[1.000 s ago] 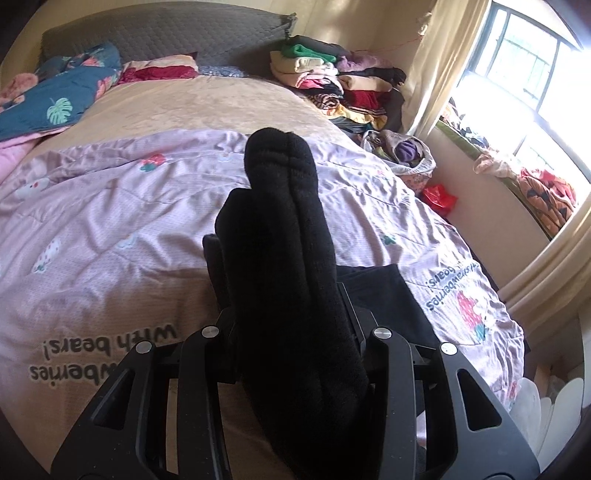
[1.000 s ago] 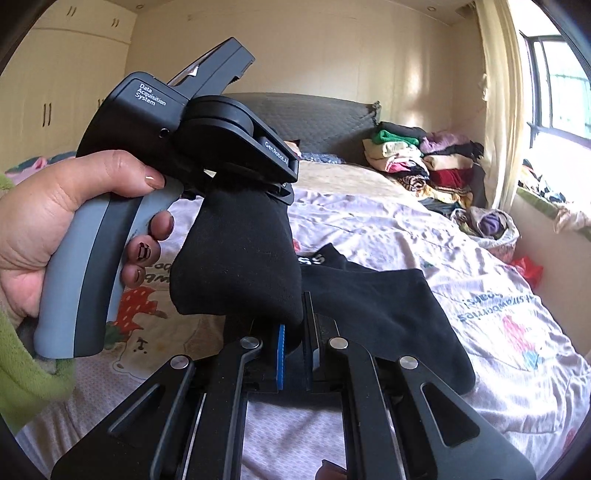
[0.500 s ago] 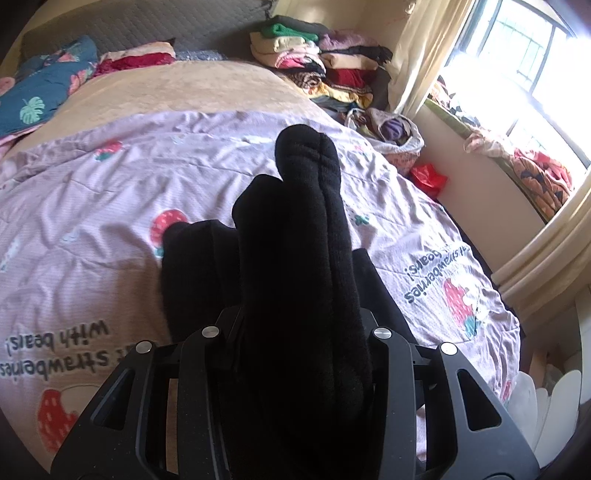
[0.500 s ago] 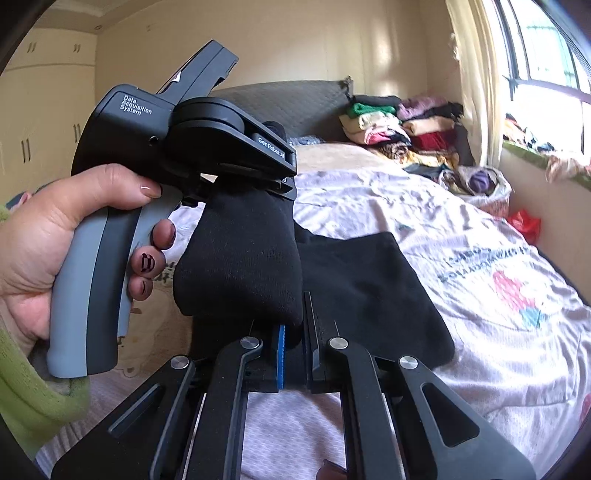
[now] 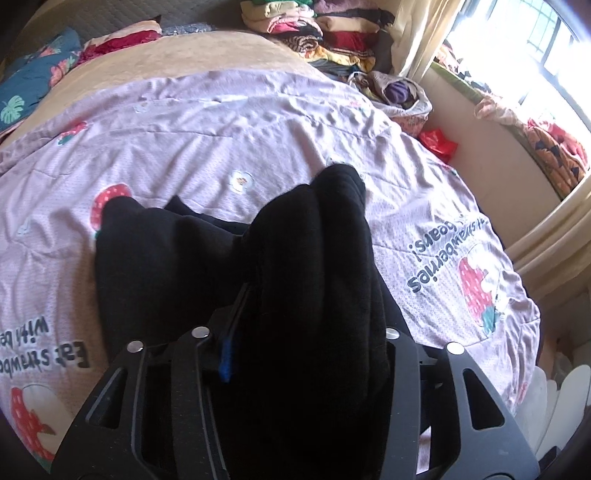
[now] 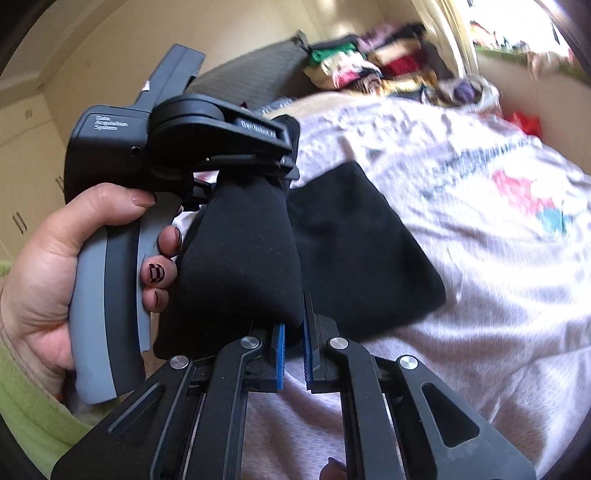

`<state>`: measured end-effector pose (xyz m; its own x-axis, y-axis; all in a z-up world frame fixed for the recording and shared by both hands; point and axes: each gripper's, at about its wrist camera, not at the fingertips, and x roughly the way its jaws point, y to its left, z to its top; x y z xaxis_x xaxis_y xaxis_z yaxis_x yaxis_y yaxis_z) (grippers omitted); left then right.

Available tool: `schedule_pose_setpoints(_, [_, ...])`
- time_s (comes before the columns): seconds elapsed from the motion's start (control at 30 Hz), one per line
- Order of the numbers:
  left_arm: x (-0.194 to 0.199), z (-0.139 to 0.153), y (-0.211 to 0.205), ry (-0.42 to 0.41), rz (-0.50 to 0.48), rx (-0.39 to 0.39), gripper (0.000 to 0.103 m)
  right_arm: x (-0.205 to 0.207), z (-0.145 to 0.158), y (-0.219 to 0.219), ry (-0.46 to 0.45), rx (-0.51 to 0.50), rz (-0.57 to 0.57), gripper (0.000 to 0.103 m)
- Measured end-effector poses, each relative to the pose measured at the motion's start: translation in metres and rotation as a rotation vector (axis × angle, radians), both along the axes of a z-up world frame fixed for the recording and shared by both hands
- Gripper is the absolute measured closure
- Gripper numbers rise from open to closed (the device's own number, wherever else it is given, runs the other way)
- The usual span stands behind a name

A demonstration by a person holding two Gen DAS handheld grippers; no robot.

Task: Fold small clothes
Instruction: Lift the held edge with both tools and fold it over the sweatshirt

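Observation:
A thick folded black garment (image 5: 317,266) fills my left gripper (image 5: 314,295), whose jaws are opening; the bundle still sits between them, and a blue pad (image 5: 225,356) shows on the left finger. In the right wrist view the same garment (image 6: 240,258) hangs down from the left gripper (image 6: 284,166), held by a hand (image 6: 55,266). My right gripper (image 6: 293,332) is shut on its lower fold. Another black cloth (image 6: 362,251) lies flat on the bed just beneath, also visible as the black cloth (image 5: 159,258) in the left wrist view.
The bed carries a lilac strawberry-print cover (image 5: 221,129) over a beige blanket (image 5: 177,59). Stacked folded clothes (image 5: 325,33) stand at the far right corner. A bag of laundry (image 5: 399,92) and a red bag (image 5: 437,142) sit by the window wall.
Both grippers have come down and forward over the bed with the black garment between them. The right view has rolled. The left jaws stand wider, baring a blue pad.

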<state>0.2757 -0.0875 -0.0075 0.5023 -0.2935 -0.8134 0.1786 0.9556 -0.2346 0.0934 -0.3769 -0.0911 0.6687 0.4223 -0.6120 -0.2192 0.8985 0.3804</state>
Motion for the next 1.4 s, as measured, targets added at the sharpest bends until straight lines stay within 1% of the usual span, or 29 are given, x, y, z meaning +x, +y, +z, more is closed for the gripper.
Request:
schedule_pose_setpoints(0.1, [0.005, -0.006, -0.009, 0.005, 0.004, 0.013, 0.057, 0.006, -0.007, -0.013, 0.053, 0.08, -0.014, 0.095])
schedule_pose_setpoints(0.17, [0.007, -0.008, -0.014, 0.009, 0.012, 0.012, 0.05, 0.008, -0.011, -0.021, 0.083, 0.126, -0.025, 0.095])
schedule_pose_setpoints(0.2, [0.009, -0.009, -0.015, 0.011, 0.014, 0.008, 0.044, 0.008, -0.012, -0.025, 0.094, 0.143, -0.03, 0.095])
schedule_pose_setpoints(0.23, [0.01, -0.009, -0.017, 0.011, 0.014, -0.005, 0.034, 0.009, -0.014, -0.028, 0.109, 0.162, -0.032, 0.093])
schedule_pose_setpoints(0.27, [0.011, -0.009, -0.017, 0.01, 0.011, -0.038, 0.03, 0.009, -0.015, -0.031, 0.122, 0.176, -0.032, 0.092])
schedule_pose_setpoints(0.3, [0.012, -0.008, -0.017, 0.013, 0.011, -0.06, 0.028, 0.009, -0.017, -0.033, 0.132, 0.187, -0.035, 0.092])
schedule_pose_setpoints(0.33, [0.012, -0.007, -0.016, 0.015, 0.011, -0.077, 0.028, 0.009, -0.018, -0.036, 0.143, 0.202, -0.035, 0.091])
schedule_pose_setpoints(0.4, [0.01, -0.002, -0.014, 0.006, 0.013, -0.094, 0.028, 0.009, -0.018, -0.039, 0.16, 0.232, -0.018, 0.086])
schedule_pose_setpoints(0.43, [0.008, 0.002, -0.011, -0.004, 0.018, -0.102, 0.026, 0.008, -0.016, -0.042, 0.169, 0.245, -0.009, 0.081])
schedule_pose_setpoints(0.5, [0.001, 0.01, -0.001, -0.035, 0.027, -0.127, 0.024, 0.005, -0.01, -0.048, 0.169, 0.257, -0.004, 0.069])
schedule_pose_setpoints(0.57, [-0.009, 0.018, 0.015, -0.074, 0.044, -0.118, 0.022, 0.002, 0.002, -0.06, 0.147, 0.269, -0.004, 0.037])
schedule_pose_setpoints(0.63, [-0.024, 0.02, 0.038, -0.11, 0.077, -0.084, 0.019, 0.005, 0.018, -0.072, 0.111, 0.29, -0.007, 0.034])
schedule_pose_setpoints(0.7, [-0.035, 0.015, 0.055, -0.114, 0.108, -0.058, 0.019, 0.015, 0.031, -0.079, 0.096, 0.269, -0.029, 0.034])
schedule_pose_setpoints(0.83, [-0.053, -0.004, 0.081, -0.092, 0.149, -0.015, 0.019, 0.059, 0.048, -0.076, 0.135, 0.198, -0.008, 0.034])
schedule_pose_setpoints(0.9, [-0.059, -0.011, 0.085, -0.088, 0.151, 0.01, 0.019, 0.079, 0.045, -0.064, 0.181, 0.163, 0.015, 0.034])
schedule_pose_setpoints(0.97, [-0.062, -0.014, 0.085, -0.087, 0.137, 0.008, 0.019, 0.102, 0.037, -0.05, 0.234, 0.107, 0.024, 0.035])
schedule_pose_setpoints(1.03, [-0.066, -0.016, 0.084, -0.088, 0.116, 0.008, 0.019, 0.12, 0.031, -0.04, 0.267, 0.053, 0.011, 0.036])
schedule_pose_setpoints(1.1, [-0.069, -0.017, 0.079, -0.093, 0.092, 0.015, 0.019, 0.131, 0.029, -0.03, 0.283, 0.028, 0.018, 0.036])
schedule_pose_setpoints(1.13, [-0.069, -0.017, 0.077, -0.095, 0.081, 0.016, 0.019, 0.137, 0.028, -0.024, 0.286, 0.008, 0.022, 0.038])
schedule_pose_setpoints(1.17, [-0.07, -0.017, 0.075, -0.098, 0.074, 0.02, 0.019, 0.14, 0.028, -0.02, 0.282, -0.015, 0.03, 0.047])
schedule_pose_setpoints(1.2, [-0.071, -0.018, 0.074, -0.099, 0.071, 0.019, 0.019, 0.142, 0.029, -0.012, 0.279, -0.062, 0.047, 0.057])
schedule_pose_setpoints(1.23, [-0.072, -0.018, 0.074, -0.097, 0.065, 0.012, 0.019, 0.144, 0.028, -0.007, 0.277, -0.09, 0.067, 0.088])
schedule_pose_setpoints(1.3, [-0.071, -0.018, 0.075, -0.092, 0.06, 0.002, 0.019, 0.144, 0.035, 0.0, 0.224, -0.123, 0.101, 0.09])
schedule_pose_setpoints(1.33, [-0.072, -0.018, 0.075, -0.091, 0.06, -0.003, 0.019, 0.14, 0.043, 0.001, 0.169, -0.127, 0.132, 0.091])
schedule_pose_setpoints(1.4, [-0.072, -0.019, 0.075, -0.083, 0.057, -0.017, 0.019, 0.139, 0.056, 0.0, 0.101, -0.142, 0.159, 0.091])
